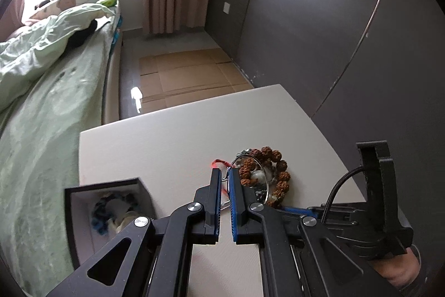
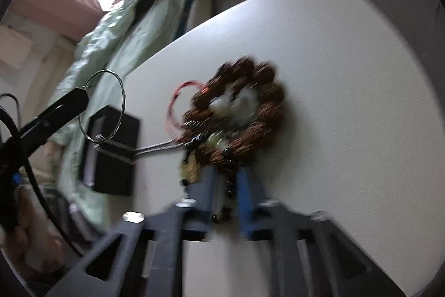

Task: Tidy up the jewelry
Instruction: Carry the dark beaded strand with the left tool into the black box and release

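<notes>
Left gripper (image 1: 225, 177) pinches a thin wire hoop (image 2: 103, 105), held upright above the table (image 1: 167, 135), chain (image 2: 155, 149) trailing toward the bead pile (image 2: 239, 107). Open box (image 1: 111, 202) just left, near the table edge. Bare surface beyond the pile. Right gripper (image 2: 226, 185) blurred, narrowly parted around dark beads (image 2: 222, 213); grip unclear.

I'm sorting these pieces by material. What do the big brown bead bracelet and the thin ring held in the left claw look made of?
The brown knobbly bead bracelet looks like rough, matte seed or carved wood: each bead is deeply wrinkled. The thin silver hoop bangle, pinched in the left claw, looks like polished metal wire: it is slim and glints brightly, though plated or solid cannot be told.
</notes>
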`<state>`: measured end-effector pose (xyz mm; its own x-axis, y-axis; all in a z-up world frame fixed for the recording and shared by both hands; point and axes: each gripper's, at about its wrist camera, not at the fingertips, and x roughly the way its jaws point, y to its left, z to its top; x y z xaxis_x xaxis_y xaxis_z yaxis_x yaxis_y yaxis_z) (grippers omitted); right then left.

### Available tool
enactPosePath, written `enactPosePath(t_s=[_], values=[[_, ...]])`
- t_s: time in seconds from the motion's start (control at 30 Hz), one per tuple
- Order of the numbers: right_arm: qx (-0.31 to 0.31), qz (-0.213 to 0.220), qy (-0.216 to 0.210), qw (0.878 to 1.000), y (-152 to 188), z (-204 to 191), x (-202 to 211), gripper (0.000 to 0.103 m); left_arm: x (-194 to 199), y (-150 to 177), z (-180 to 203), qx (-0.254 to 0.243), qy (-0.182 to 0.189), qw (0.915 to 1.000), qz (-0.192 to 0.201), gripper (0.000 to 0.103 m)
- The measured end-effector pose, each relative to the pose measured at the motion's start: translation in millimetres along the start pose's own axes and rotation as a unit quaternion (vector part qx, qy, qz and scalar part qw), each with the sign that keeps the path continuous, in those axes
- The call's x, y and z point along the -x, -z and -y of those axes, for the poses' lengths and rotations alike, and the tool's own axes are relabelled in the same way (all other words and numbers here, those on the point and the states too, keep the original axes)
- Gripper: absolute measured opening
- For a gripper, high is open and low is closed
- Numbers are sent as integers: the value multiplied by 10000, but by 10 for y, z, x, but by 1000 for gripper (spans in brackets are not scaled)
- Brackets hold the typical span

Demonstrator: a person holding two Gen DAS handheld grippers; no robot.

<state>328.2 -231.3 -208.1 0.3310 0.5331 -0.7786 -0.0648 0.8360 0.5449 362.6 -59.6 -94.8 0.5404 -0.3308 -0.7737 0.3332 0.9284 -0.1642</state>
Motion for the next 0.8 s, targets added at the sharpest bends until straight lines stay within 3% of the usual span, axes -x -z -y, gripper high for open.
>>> enactPosePath(t_s=[0.1, 0.33, 0.8], values=[[293, 165, 174, 9993, 19, -125, 80, 9, 118, 14, -114, 111, -13, 9999, 109, 5], [534, 613, -258, 9964, -46, -427, 415, 9, 394, 43, -373, 320, -147, 9989, 317, 5], [506, 1111, -917, 9883, -189, -1045, 606, 9, 714, 151, -746, 615, -331, 9962, 527, 6]])
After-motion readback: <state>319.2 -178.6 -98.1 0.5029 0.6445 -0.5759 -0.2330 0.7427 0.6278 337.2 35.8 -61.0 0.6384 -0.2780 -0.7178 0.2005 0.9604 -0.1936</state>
